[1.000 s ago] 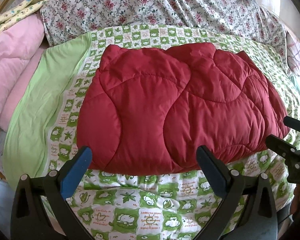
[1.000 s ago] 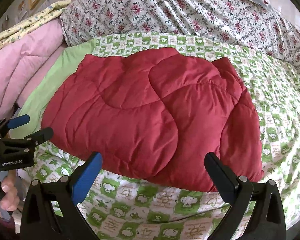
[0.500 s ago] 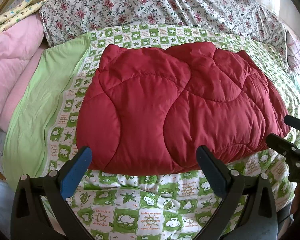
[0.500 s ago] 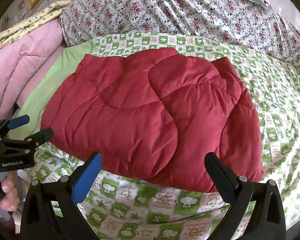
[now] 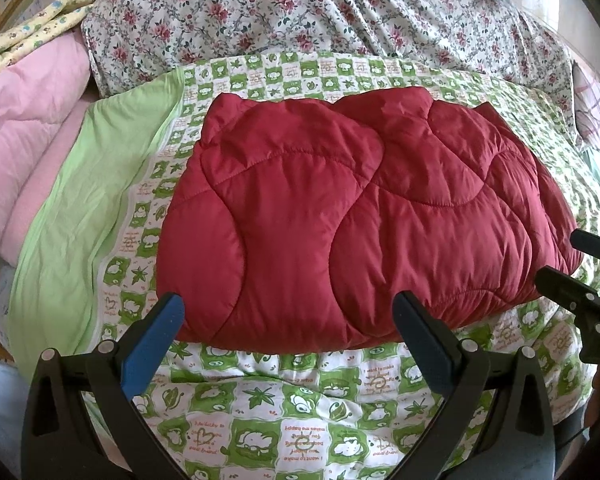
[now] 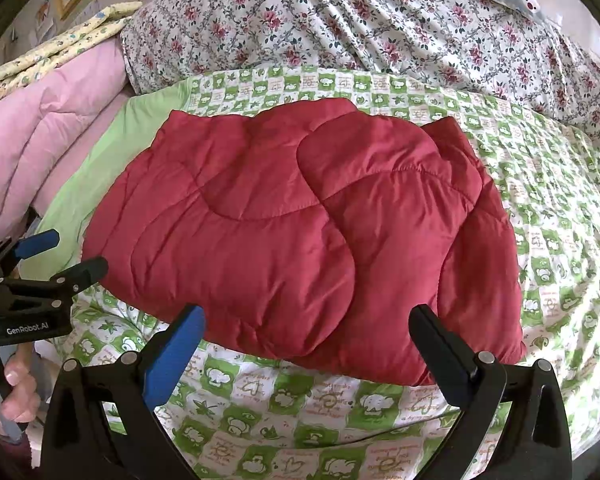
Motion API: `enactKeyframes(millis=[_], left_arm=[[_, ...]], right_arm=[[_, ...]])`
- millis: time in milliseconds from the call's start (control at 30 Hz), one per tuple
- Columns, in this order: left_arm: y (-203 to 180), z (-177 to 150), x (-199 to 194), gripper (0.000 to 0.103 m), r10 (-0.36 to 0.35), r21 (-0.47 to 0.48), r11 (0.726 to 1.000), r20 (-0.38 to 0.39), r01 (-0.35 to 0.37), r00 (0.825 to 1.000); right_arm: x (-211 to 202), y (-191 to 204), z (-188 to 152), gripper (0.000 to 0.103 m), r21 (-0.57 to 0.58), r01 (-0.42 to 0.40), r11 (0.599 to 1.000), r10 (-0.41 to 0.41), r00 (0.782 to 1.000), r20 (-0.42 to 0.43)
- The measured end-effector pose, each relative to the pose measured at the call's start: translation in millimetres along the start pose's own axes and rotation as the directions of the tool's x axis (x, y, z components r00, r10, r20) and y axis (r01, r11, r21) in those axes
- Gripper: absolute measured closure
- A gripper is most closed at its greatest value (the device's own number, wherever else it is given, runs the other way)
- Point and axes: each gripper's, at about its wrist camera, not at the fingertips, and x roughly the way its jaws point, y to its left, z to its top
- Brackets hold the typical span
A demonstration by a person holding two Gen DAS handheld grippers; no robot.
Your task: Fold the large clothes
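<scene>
While the red quilted garment [image 5: 340, 220] lies folded into a thick bundle on the green-and-white checked sheet [image 5: 300, 420] of the bed, both tools hover off its near edge, touching nothing. With fingers spread wide and nothing between them, the left hand-held gripper [image 5: 288, 320] faces the bundle's near left part. Equally spread and empty, the right hand-held gripper [image 6: 308, 332] faces its near right part. Behind the bundle rises a floral cover [image 6: 360, 20], with a pink quilt [image 5: 20, 140] at the left
</scene>
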Motion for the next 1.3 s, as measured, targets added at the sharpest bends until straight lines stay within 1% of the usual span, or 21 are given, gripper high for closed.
enactKeyframes(millis=[1300], left_arm=[[-1.2,1.6,-2.9,0.000,-0.001,0.009,1.000,0.010,0.001,1.000]], right_arm=[[-1.6,0.6,2.6,0.001,-0.001,0.002,1.000,-0.002,1.000,0.003]])
